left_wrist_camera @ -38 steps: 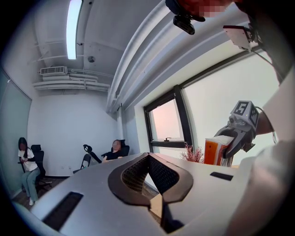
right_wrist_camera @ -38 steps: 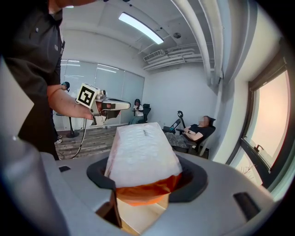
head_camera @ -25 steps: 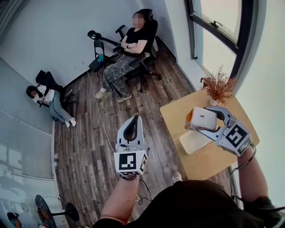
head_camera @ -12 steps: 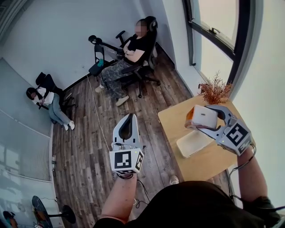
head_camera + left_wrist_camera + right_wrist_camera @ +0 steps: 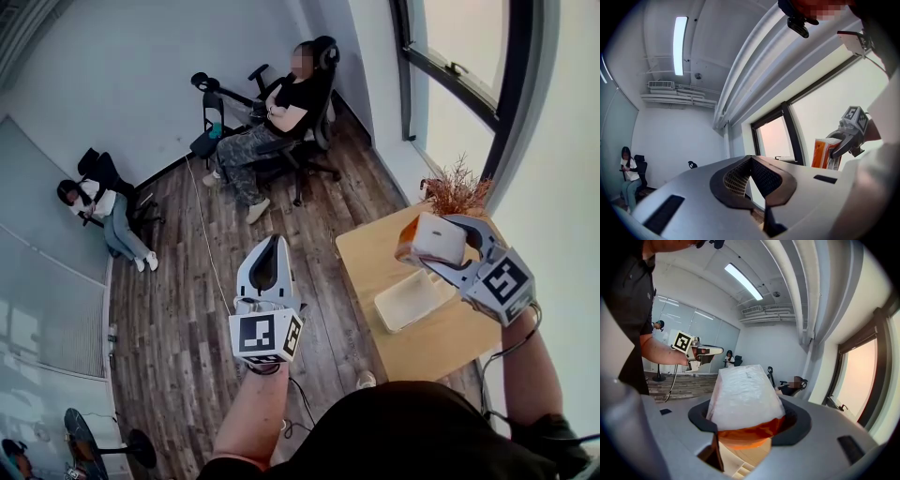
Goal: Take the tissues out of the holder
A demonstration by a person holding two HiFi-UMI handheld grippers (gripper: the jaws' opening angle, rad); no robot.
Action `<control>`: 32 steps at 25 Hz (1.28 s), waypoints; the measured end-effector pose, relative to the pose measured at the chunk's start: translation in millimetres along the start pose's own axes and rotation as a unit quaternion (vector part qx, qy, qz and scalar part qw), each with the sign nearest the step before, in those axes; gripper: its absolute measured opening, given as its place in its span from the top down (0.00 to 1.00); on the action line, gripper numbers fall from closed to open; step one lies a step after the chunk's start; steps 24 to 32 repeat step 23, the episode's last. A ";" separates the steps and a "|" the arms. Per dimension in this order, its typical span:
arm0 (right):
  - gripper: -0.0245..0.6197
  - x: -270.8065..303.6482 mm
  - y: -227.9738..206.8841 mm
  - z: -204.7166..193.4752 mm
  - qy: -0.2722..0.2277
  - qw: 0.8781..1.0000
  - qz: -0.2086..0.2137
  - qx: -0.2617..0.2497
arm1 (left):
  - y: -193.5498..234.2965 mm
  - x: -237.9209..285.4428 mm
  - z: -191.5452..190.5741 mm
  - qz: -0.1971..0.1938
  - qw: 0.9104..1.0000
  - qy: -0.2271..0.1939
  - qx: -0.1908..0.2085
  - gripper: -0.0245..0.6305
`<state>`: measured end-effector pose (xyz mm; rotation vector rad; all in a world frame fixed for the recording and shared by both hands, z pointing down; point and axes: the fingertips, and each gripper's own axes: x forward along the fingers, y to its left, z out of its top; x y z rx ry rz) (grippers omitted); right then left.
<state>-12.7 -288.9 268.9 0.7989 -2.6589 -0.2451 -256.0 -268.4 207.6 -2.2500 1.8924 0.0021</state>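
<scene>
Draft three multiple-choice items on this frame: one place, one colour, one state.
1. Where does the white holder lie?
A) on the wooden table
B) on a shelf
C) in a drawer

2. What colour is one end of the tissue pack?
A) blue
B) orange
C) green

3. What state is the left claw in?
A) shut, empty
B) shut on a cup
C) wide open

Key:
1 A: the holder rests flat on the tabletop.
2 B: an orange band shows in the right gripper view.
3 A: its jaws meet with nothing between them.
</scene>
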 end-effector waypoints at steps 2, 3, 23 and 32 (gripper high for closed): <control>0.51 -1.7 2.6 1.6 -0.002 1.000 -0.001 0.000 | 1.5 -3.2 2.1 0.000 1.000 -0.001 -0.001 0.96; 0.51 -2.0 2.9 1.3 -0.003 1.000 -0.001 0.000 | 1.2 -3.3 2.7 0.000 1.000 -0.001 0.000 0.96; 0.51 -8.6 17.8 -3.1 -0.004 1.000 -0.005 0.001 | -1.4 -21.8 4.5 -0.007 1.000 -0.002 0.001 0.96; 0.51 -8.6 17.8 -3.1 -0.004 1.000 -0.005 0.001 | -1.4 -21.8 4.5 -0.007 1.000 -0.002 0.001 0.96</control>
